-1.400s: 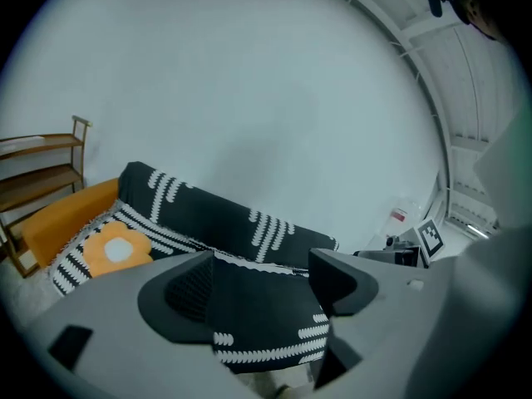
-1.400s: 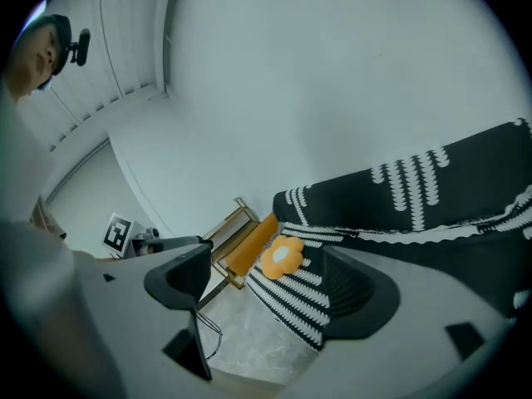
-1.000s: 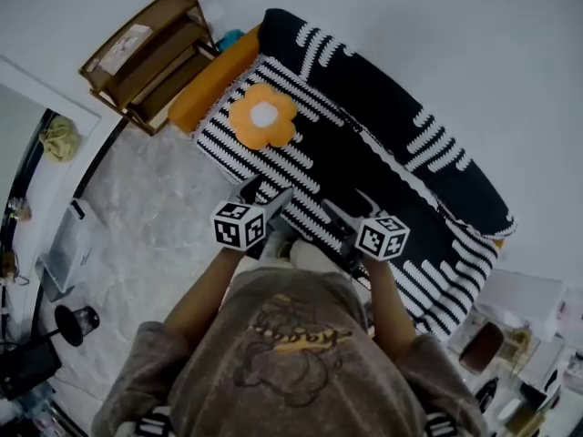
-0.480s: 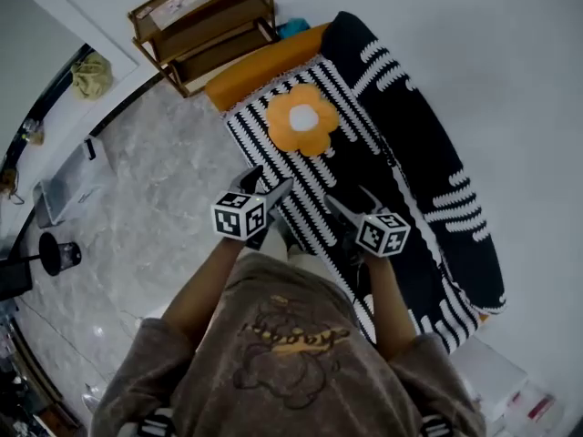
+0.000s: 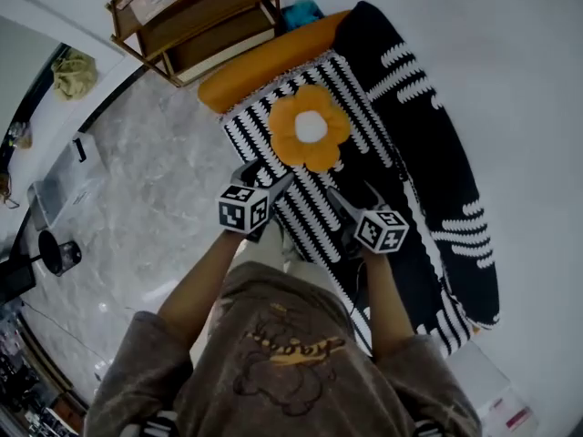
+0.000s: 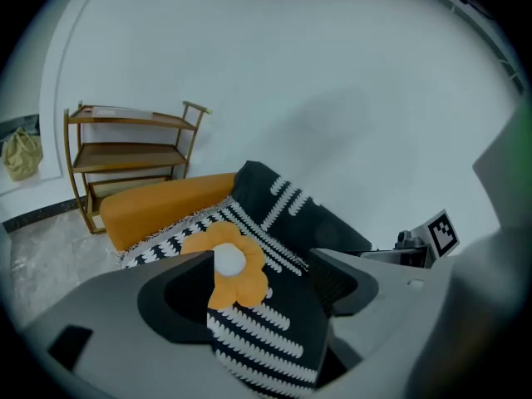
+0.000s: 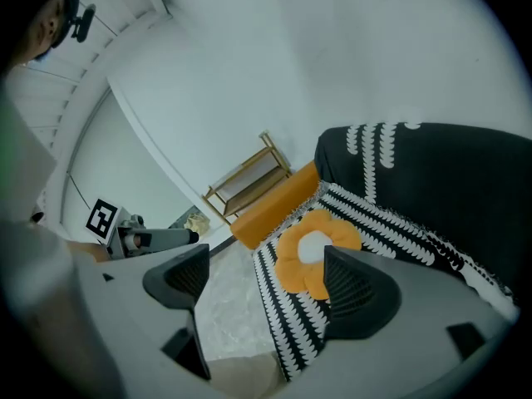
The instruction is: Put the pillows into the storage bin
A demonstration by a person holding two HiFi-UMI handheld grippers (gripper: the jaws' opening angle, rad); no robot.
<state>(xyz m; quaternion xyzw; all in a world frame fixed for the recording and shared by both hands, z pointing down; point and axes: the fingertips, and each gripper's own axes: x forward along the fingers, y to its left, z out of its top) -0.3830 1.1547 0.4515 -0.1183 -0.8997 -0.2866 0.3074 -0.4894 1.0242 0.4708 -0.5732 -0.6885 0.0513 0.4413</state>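
An orange flower-shaped pillow [image 5: 310,127] with a white middle lies on the black-and-white striped sofa [image 5: 401,171], near its orange bolster end [image 5: 269,62]. Both grippers hover over the sofa's front edge, short of the pillow and apart from it. My left gripper [image 5: 267,178] is open and holds nothing; in its own view the pillow [image 6: 235,266] shows beyond the open jaws [image 6: 262,293]. My right gripper [image 5: 351,197] has its jaws opening, with nothing between them. In its view the pillow [image 7: 314,252] lies ahead of the gap [image 7: 266,285]. I see no storage bin.
A wooden shelf [image 5: 196,16] stands against the wall beyond the bolster. Grey marble floor [image 5: 155,180] runs along the sofa's left. A flat grey device [image 5: 59,185] and a black lamp-like object [image 5: 55,253] sit on the floor at far left. White boxes [image 5: 496,399] lie at bottom right.
The view has swung along the sofa, and the flower pillow now lies closer, just ahead of both grippers. The grippers keep their place in front of the person's chest.
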